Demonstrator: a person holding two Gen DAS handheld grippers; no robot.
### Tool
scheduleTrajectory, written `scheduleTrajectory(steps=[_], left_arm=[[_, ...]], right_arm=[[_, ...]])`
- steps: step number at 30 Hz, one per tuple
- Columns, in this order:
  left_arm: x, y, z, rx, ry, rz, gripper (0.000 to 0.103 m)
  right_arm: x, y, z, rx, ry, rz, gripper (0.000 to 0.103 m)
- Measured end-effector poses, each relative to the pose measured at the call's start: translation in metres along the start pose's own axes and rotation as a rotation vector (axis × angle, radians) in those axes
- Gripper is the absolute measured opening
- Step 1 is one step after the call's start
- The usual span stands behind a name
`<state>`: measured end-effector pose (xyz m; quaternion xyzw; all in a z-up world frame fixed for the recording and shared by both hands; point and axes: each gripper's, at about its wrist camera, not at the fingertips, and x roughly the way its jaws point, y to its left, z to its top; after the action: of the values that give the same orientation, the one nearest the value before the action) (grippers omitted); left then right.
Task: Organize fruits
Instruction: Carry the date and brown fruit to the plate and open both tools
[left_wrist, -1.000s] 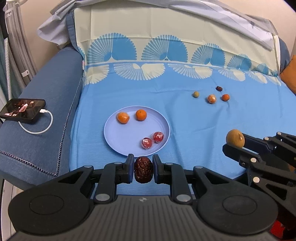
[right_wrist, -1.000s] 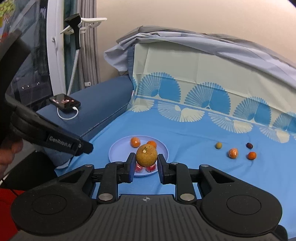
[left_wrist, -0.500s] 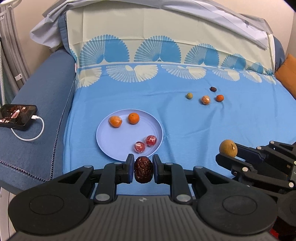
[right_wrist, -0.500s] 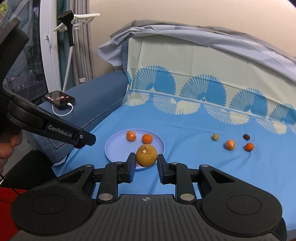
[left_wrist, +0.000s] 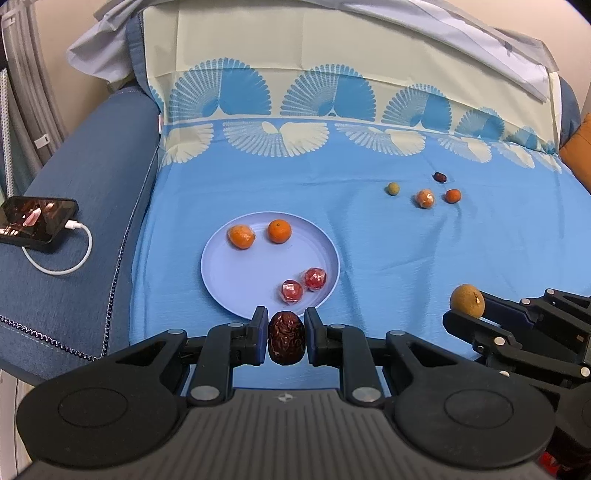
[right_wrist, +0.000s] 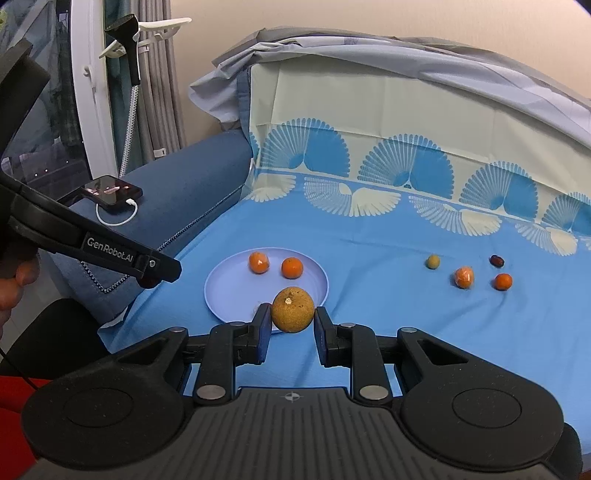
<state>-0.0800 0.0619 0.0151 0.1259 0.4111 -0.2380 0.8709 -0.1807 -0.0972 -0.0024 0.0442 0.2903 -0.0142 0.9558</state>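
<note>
My left gripper (left_wrist: 286, 341) is shut on a dark red date (left_wrist: 286, 341), held just in front of the near rim of the lilac plate (left_wrist: 236, 280). The plate holds two oranges (left_wrist: 279, 231) and two wrapped red fruits (left_wrist: 314, 278). My right gripper (right_wrist: 292, 328) is shut on a tan longan (right_wrist: 292, 309), near the plate's (right_wrist: 221, 284) front edge; it also shows at the right of the left wrist view (left_wrist: 467, 301). A green fruit (left_wrist: 392, 188), a wrapped orange (left_wrist: 424, 198), an orange (left_wrist: 453, 195) and a dark date (left_wrist: 439, 177) lie on the blue sheet at the back right.
A phone (left_wrist: 35, 219) on a white cable lies on the blue sofa arm at the left. The patterned sheet (left_wrist: 369, 240) covers the seat and backrest. An orange cushion (left_wrist: 578, 147) is at the far right.
Both grippers shifted slightly relative to the plate while keeping their fruit; the plate now sits a little more to the right in the left wrist view. The fruits on the sheet have not moved.
</note>
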Motion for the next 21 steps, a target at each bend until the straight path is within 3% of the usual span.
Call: scheduleTrajectory(steps=[21], left_arm=[[0.044, 0.03, 0.025, -0.079, 0.018, 0.034, 0.022]], right_arm=[[0.049, 0.007, 0.009, -0.048, 0.075, 0.021, 0.026]])
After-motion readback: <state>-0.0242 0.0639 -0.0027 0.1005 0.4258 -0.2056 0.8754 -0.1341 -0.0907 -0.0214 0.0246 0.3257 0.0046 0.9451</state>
